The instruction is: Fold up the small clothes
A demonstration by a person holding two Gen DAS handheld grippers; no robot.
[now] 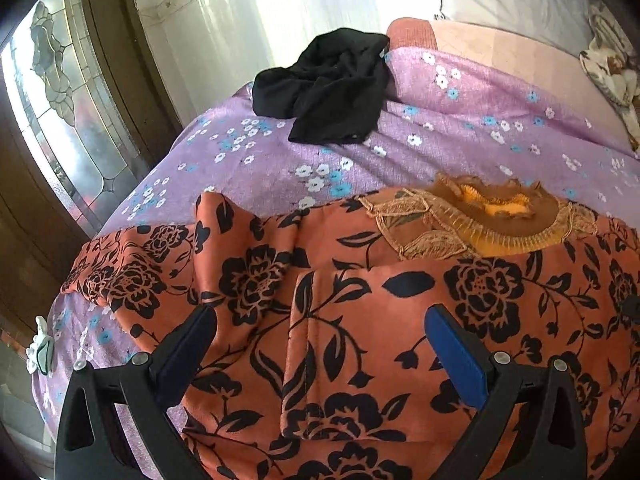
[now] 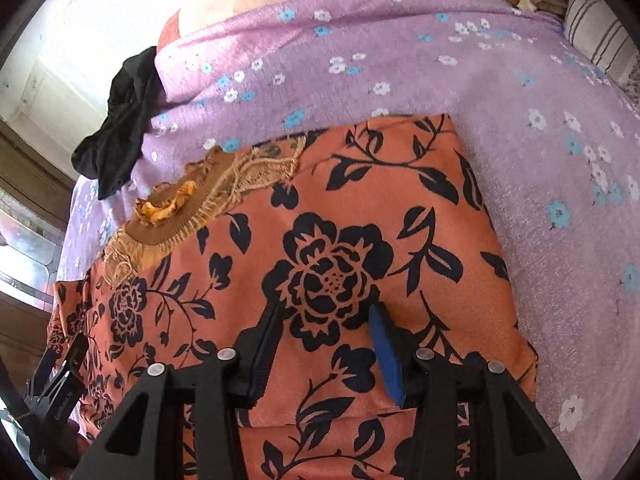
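An orange garment with black flowers [image 1: 360, 320] lies spread on the purple flowered bedsheet [image 1: 460, 120], its brown embroidered neckline [image 1: 500, 216] pointing away from me. Its left side is folded over toward the middle. My left gripper [image 1: 320, 320] is open and hovers over the garment's folded left part, holding nothing. My right gripper [image 2: 326, 312] is open over the garment [image 2: 320, 220] near its right half, with cloth between the fingers but not pinched. The left gripper also shows at the right wrist view's lower left [image 2: 60, 380].
A crumpled black garment [image 1: 328, 88] lies farther back on the bed, also seen in the right wrist view [image 2: 116, 128]. A stained-glass door [image 1: 60, 100] stands at the left. Pillows [image 1: 612, 76] lie at the far right. The bed's edge runs along the left.
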